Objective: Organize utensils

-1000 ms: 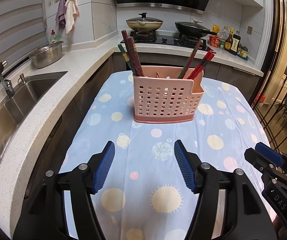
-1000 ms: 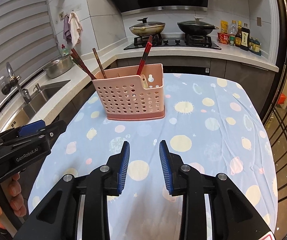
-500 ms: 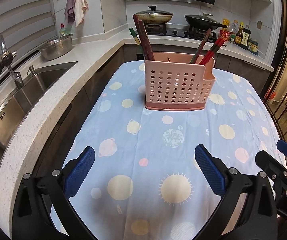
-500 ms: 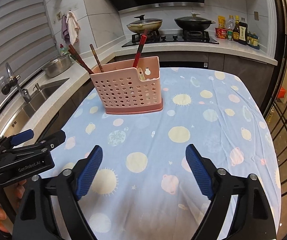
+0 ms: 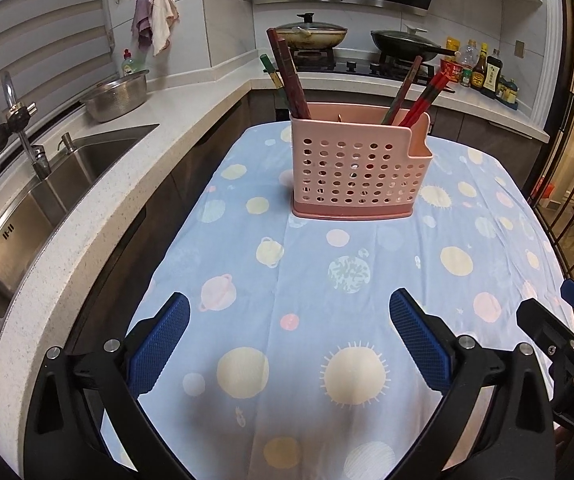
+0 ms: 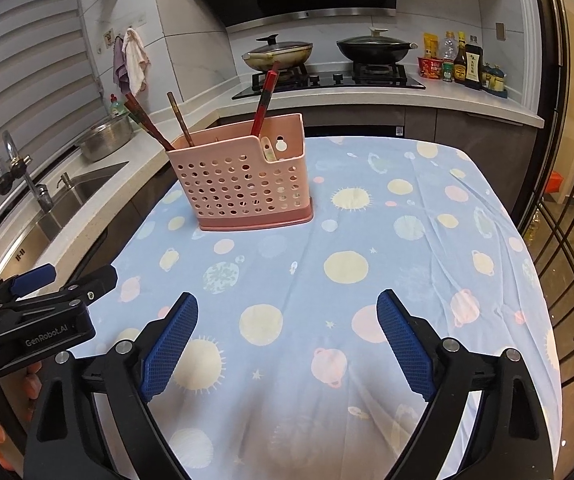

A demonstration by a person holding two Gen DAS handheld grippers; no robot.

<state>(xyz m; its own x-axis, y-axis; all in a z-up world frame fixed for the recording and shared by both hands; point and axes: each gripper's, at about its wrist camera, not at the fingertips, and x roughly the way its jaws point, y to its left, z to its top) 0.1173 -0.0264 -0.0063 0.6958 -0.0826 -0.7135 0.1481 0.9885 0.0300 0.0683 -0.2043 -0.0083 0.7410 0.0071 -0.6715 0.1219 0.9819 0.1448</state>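
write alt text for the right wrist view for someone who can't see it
A pink perforated utensil holder with chopsticks sticking up stands on a table under a blue planet-print cloth. In the foreground the right tool is opening, nothing between its blue pads. The left tool shows at the left edge, a kitchen counter and stove behind.

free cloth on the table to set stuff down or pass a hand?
Free: the tablecloth from the pink utensil caddy toward both grippers, and to its right as far as the table edge. Crowded: the caddy itself, chopsticks leaning out both ends. Left gripper jaws wide, right gripper jaws opening, both empty.
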